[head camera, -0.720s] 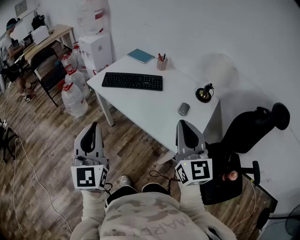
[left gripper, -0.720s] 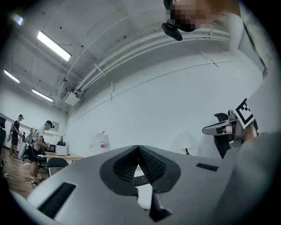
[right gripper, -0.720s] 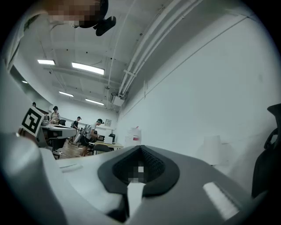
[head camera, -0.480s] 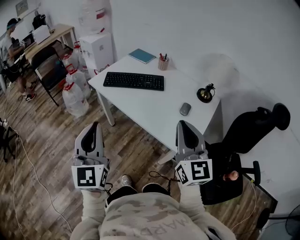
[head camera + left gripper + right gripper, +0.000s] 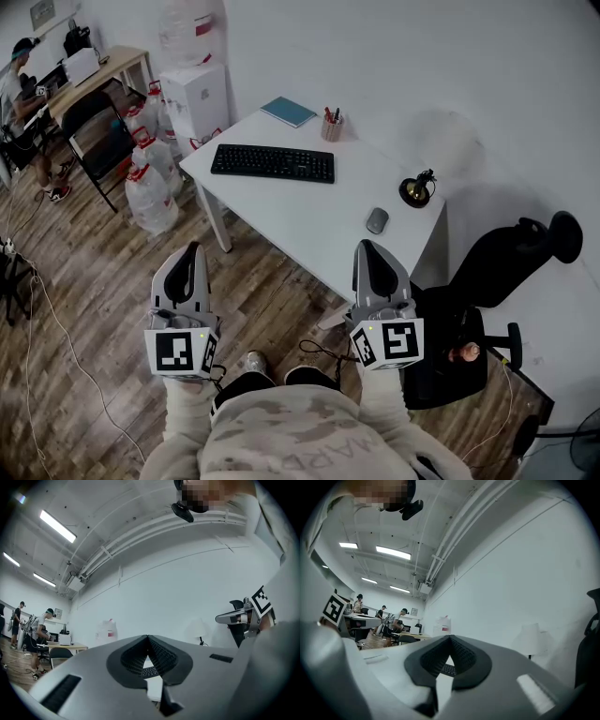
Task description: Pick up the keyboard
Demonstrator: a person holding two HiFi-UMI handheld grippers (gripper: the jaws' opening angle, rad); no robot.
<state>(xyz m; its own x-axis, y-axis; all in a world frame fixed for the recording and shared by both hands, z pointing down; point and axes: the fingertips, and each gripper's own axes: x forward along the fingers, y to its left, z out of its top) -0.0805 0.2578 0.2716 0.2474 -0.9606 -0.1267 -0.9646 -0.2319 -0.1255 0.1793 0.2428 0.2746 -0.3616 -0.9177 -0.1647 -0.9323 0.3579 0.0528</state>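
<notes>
Both grippers, left gripper [image 5: 192, 253] and right gripper [image 5: 367, 249], are clenched with nothing between the jaws, held over the floor [image 5: 94, 281] in front of the white surface [image 5: 300, 216]. On it lie one black keyboard [image 5: 273, 163] near the far side, one mouse [image 5: 377, 220], one notebook [image 5: 289, 112], one pen cup [image 5: 332, 127] and one lamp [image 5: 416, 190]. Compared with the earlier frame, these things sit slightly more to the right in the head view; the grippers kept their places.

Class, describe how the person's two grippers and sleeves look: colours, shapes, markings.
Left gripper and right gripper match: grey tapering bodies with black ribbed inner pads, each carrying a white cube printed with black square markers. The sleeves are pale camouflage fabric.
</notes>
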